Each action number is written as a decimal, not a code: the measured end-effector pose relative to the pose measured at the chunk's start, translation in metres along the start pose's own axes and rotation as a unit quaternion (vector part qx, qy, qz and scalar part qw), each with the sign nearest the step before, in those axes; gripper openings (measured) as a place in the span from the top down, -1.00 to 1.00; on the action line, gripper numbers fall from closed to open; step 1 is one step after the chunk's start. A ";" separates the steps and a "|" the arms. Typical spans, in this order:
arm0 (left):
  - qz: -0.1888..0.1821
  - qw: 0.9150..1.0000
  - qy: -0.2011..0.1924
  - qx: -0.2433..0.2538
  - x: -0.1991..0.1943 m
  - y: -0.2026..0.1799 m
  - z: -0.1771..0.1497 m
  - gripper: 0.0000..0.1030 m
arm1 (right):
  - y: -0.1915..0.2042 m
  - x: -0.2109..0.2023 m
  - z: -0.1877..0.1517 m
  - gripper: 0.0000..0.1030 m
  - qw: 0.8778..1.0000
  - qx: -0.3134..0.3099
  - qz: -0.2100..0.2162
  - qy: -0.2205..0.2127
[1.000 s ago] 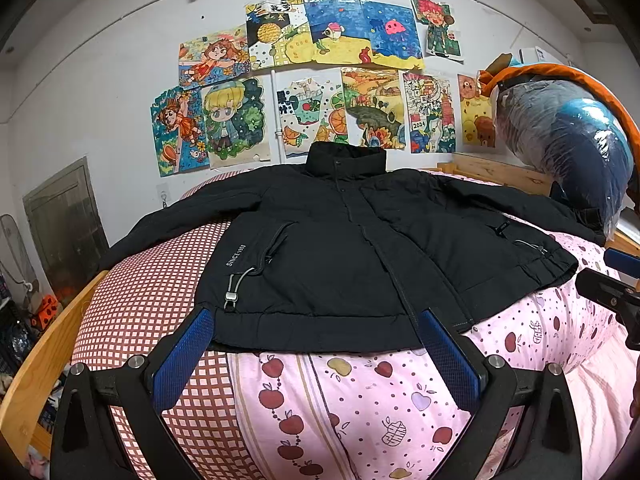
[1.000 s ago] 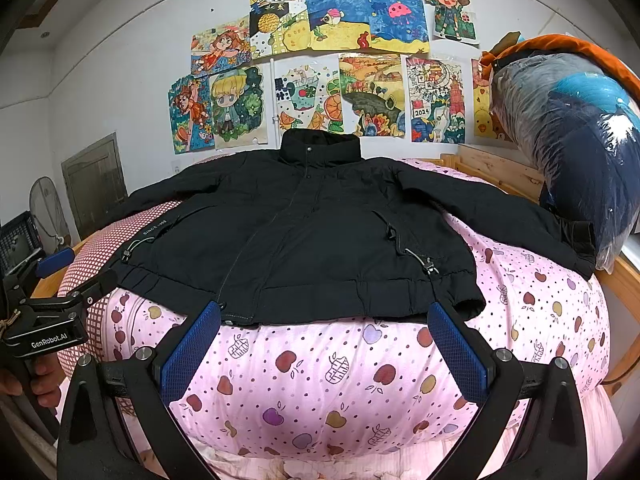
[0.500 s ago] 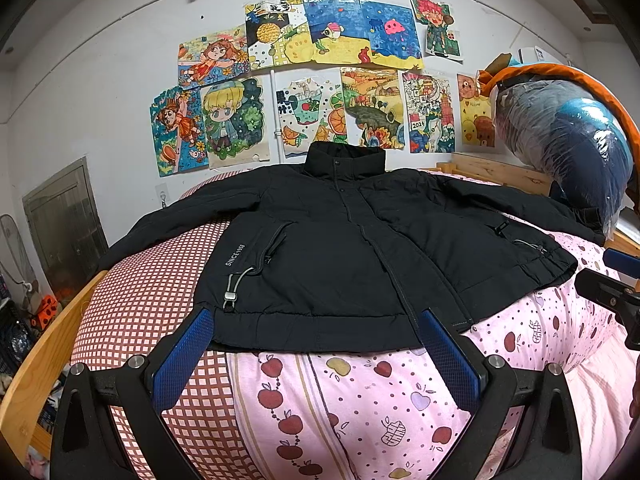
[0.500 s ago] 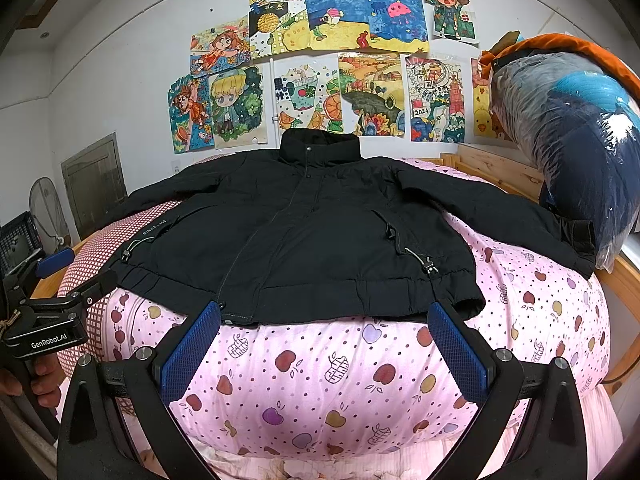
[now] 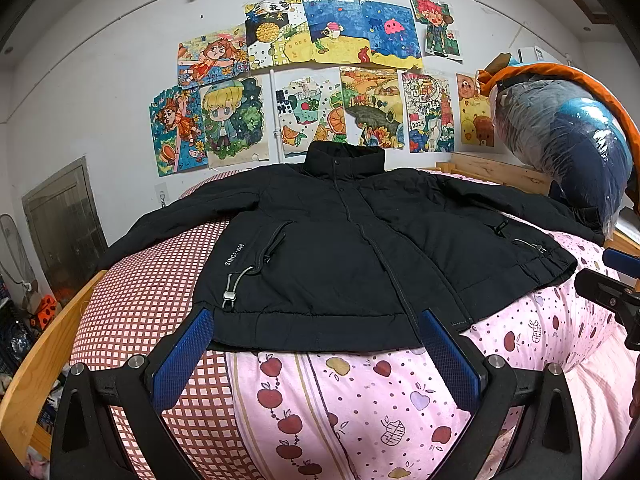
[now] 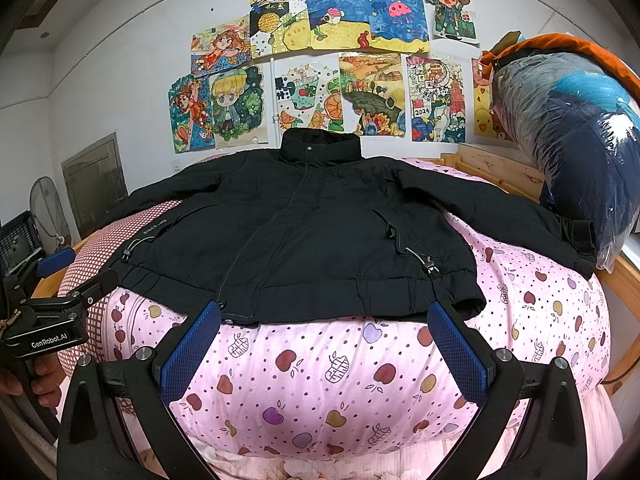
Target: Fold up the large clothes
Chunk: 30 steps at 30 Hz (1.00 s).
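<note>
A black jacket [image 5: 360, 256] lies spread flat, front up and zipped, on a pink apple-print quilt [image 5: 360, 392] covering the bed; its collar points toward the wall and both sleeves extend outward to either side. The left gripper [image 5: 316, 344] is held just short of the jacket's hem, its blue-padded fingers [image 5: 182, 354] spread wide apart and holding nothing. The right gripper [image 6: 324, 336] is likewise at the hem on the other half of the garment, fingers wide apart and empty (each tool is partly visible at the edge of the other's view). A red checked cover [image 5: 152, 292] lies under the jacket's left sleeve side. A plastic-wrapped bundle [image 6: 576, 148] rests on the wooden bed frame [image 6: 496, 168] near the right sleeve cuff. Coloured drawings [image 5: 320, 76] are fixed to the wall behind.
</note>
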<state>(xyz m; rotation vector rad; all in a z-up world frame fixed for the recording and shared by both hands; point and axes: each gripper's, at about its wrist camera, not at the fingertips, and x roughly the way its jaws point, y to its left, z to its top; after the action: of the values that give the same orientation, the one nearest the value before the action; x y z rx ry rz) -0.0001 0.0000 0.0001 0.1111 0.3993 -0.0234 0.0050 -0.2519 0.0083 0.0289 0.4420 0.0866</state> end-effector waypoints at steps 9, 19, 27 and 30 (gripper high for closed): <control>-0.001 1.000 0.001 0.000 0.000 0.000 0.000 -1.00 | -0.001 0.001 -0.002 -0.98 1.000 0.000 -0.001 0.001; -0.005 1.000 0.018 0.008 0.008 -0.012 0.000 -1.00 | -0.011 0.001 -0.008 -0.98 0.999 0.013 -0.049 0.018; -0.006 0.999 0.018 0.033 0.019 -0.006 0.028 -1.00 | -0.004 -0.026 0.025 -0.98 0.991 -0.046 -0.125 0.019; -0.011 0.999 0.016 0.039 0.020 -0.002 0.047 -1.00 | 0.002 -0.039 0.041 -0.98 0.986 -0.069 -0.151 0.012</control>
<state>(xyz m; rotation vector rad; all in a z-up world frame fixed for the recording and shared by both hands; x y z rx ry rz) 0.0369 -0.0071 0.0351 0.1844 0.4314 -0.0589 -0.0129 -0.2536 0.0618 -0.1757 0.4599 -0.1816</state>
